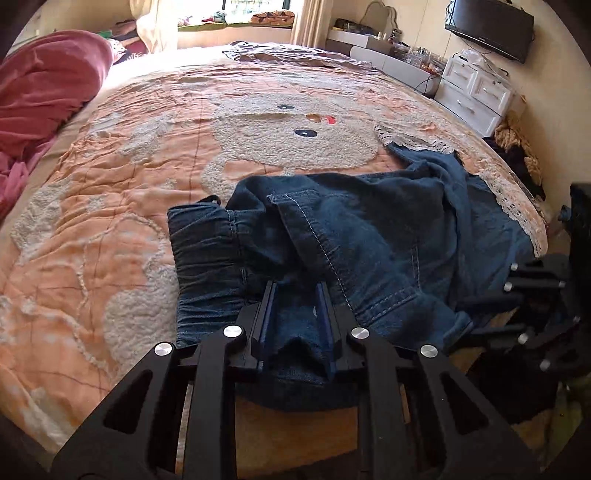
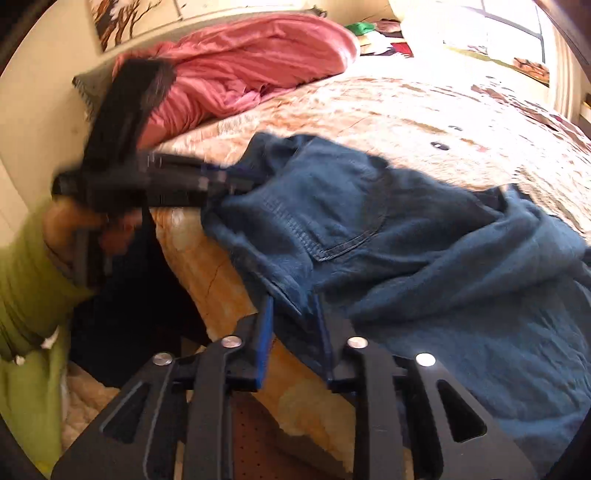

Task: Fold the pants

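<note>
Dark blue denim pants (image 1: 369, 236) lie crumpled at the near right edge of the bed, with the elastic waistband (image 1: 207, 251) to the left. My left gripper (image 1: 295, 295) is shut on a bunched fold of the denim near the waistband. In the right wrist view it shows blurred at the pants' left edge (image 2: 221, 181). My right gripper (image 2: 293, 314) stands open over the bed's edge. A hem of the pants (image 2: 369, 221) lies between its blue pads, with a gap beside the left pad. Its black body (image 1: 535, 295) shows at the right of the left wrist view.
The bed carries an orange quilt (image 1: 147, 147) with a fluffy white bear pattern. A pink duvet (image 1: 44, 85) is heaped at the head end. White drawers (image 1: 476, 92) and a TV (image 1: 491, 29) stand along the far wall. A person's green sleeve (image 2: 26, 288) is at the left.
</note>
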Demonstrator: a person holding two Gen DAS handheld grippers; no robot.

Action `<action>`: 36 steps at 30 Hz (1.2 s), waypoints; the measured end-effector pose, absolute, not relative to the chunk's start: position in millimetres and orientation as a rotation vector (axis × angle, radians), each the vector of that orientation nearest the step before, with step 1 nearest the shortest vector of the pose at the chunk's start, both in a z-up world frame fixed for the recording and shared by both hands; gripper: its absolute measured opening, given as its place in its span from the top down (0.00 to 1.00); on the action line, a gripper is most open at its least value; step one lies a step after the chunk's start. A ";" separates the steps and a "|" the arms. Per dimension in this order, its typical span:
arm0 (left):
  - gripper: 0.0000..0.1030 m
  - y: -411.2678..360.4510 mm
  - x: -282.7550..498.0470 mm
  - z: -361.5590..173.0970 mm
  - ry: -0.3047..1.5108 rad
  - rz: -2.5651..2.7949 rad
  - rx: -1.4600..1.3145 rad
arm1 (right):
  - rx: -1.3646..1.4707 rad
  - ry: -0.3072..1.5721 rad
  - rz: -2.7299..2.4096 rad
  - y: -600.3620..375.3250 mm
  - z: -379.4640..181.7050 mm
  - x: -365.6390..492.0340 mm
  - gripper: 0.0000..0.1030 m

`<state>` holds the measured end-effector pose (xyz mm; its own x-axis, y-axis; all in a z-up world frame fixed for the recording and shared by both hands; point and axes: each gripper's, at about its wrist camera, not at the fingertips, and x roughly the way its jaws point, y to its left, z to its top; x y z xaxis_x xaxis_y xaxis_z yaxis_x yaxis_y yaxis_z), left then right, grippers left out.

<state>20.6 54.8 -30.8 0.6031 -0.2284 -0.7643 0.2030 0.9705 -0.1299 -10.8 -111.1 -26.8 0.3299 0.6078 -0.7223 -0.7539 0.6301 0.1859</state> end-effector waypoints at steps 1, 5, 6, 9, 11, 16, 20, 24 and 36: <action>0.86 51.3 17.2 -31.2 0.879 -0.246 -0.010 | -0.181 0.825 0.886 -113.9 -19.2 -10.3 0.71; 0.87 45.2 16.4 -33.1 0.877 -0.240 0.027 | -0.124 0.773 0.841 -111.4 -1.7 3.3 0.64; 0.87 45.8 16.1 -33.8 0.874 -0.243 0.028 | -0.128 0.775 0.814 -109.0 -1.0 7.6 0.64; 0.87 49.8 16.1 -33.8 0.869 -0.251 0.001 | -0.045 0.801 0.817 -111.6 -1.5 19.2 0.55; 0.87 49.3 16.4 -34.3 0.865 -0.252 0.006 | -0.092 0.859 0.771 -108.0 -16.1 25.3 0.54; 0.86 53.1 17.0 -34.6 0.858 -0.266 -0.015 | -0.179 0.922 0.659 -110.2 -47.3 23.7 0.56; 0.86 52.7 18.5 -36.4 0.844 -0.261 -0.019 | -0.227 0.894 0.628 -103.9 -49.8 17.2 0.55; 0.86 61.3 13.5 -24.4 0.804 -0.285 -0.087 | -0.106 0.905 0.679 -122.2 -38.6 18.6 0.55; 0.45 49.9 0.3 50.2 0.651 -0.334 -0.104 | 0.040 0.803 0.532 -200.4 12.8 23.8 0.34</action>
<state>0.3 49.9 50.2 0.7442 -0.3366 -0.5769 0.2722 0.9416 -0.1982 23.8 -200.4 12.8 0.5706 0.4685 -0.6745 -0.4386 0.8682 0.2321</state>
